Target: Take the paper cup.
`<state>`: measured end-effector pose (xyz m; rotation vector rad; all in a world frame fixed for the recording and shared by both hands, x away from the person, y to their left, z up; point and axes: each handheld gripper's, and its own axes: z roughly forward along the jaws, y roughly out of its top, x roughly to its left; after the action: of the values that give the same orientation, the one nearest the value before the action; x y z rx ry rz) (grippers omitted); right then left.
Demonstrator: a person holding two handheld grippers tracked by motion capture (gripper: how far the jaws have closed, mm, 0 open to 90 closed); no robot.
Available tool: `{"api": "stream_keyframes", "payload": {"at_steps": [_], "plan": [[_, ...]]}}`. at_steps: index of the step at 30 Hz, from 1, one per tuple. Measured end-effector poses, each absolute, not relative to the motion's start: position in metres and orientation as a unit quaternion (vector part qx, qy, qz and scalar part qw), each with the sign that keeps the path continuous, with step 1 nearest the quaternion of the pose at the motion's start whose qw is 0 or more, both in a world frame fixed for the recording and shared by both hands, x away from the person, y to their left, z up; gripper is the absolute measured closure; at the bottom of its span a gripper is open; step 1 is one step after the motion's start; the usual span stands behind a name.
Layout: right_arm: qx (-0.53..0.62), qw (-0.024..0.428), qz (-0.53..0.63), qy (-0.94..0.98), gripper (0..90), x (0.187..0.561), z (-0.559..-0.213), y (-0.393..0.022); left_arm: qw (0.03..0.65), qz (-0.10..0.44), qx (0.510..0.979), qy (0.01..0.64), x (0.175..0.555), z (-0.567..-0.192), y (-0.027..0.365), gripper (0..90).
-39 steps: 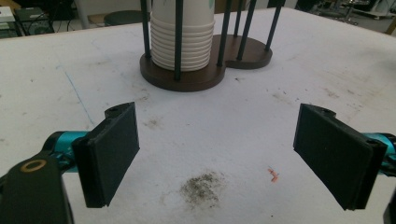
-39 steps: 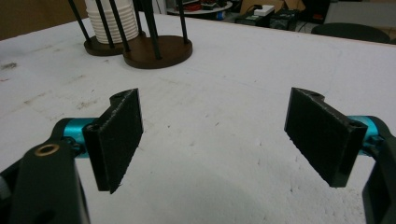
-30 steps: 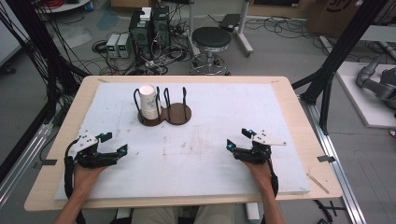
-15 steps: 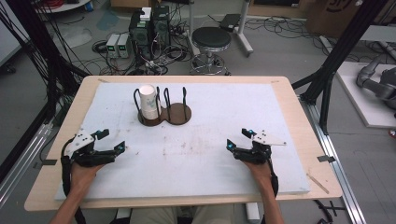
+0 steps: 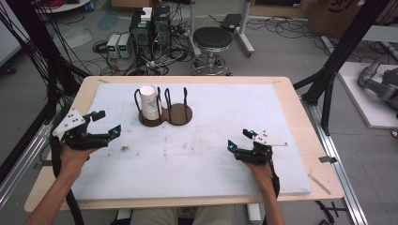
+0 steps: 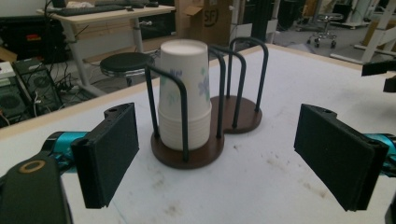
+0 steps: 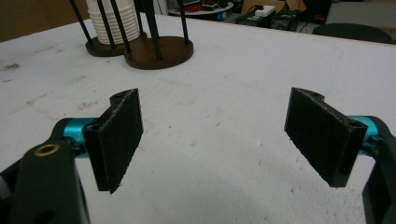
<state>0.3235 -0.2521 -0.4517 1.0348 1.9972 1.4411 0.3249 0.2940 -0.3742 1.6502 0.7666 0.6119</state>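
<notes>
A stack of white paper cups [image 5: 149,102] stands upside down in the left slot of a dark wooden two-slot holder [image 5: 177,115] with black wire hoops, at the back left of the white mat. The holder's right slot is bare. My left gripper [image 5: 109,122] hangs above the mat's left side, open, with nothing between its jaws. In the left gripper view the cups [image 6: 183,93] and holder [image 6: 239,120] lie straight ahead of the left gripper [image 6: 229,154]. My right gripper [image 5: 238,138] sits low at the right, open and empty. In its view the right gripper [image 7: 229,135] faces the holder [image 7: 159,52] and cups [image 7: 114,18] far off.
The white mat [image 5: 225,117] covers most of a wooden table [image 5: 300,117]. Beyond the far edge stand a black stool [image 5: 212,40] and electronics boxes [image 5: 150,26] on the floor. Black frame posts [image 5: 345,51] rise at both sides of the table.
My left gripper has lifted off the mat and drifted slightly toward the holder. The right gripper has kept still, and the cups have not moved.
</notes>
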Motion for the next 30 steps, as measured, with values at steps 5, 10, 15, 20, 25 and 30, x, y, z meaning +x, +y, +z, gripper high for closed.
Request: {"api": "stream_keyframes", "payload": {"at_steps": [5, 10, 15, 20, 25, 30], "plan": [[0.376, 0.234, 0.525, 0.727, 19.7, 0.324, -0.452, -0.253, 0.581, 0.233, 0.711, 0.320, 0.344, -0.353, 0.295, 12.4], [0.376, 0.233, 0.525, 0.727, 19.7, 0.324, -0.452, -0.252, 0.577, 0.234, 0.717, 0.312, 0.362, -0.337, 0.294, 11.4], [0.375, 0.235, 0.525, 0.728, 19.7, 0.324, -0.452, -0.252, 0.573, 0.221, 0.729, 0.303, 0.385, -0.322, 0.292, 9.8], [0.374, 0.235, 0.525, 0.728, 19.7, 0.324, -0.452, -0.252, 0.567, 0.200, 0.744, 0.292, 0.406, -0.316, 0.288, 7.3], [0.375, 0.235, 0.525, 0.727, 19.7, 0.324, -0.452, -0.252, 0.549, 0.187, 0.766, 0.278, 0.425, -0.309, 0.280, 7.3], [0.374, 0.236, 0.525, 0.727, 19.7, 0.323, -0.452, -0.252, 0.533, 0.176, 0.785, 0.263, 0.440, -0.301, 0.272, 7.3]]}}
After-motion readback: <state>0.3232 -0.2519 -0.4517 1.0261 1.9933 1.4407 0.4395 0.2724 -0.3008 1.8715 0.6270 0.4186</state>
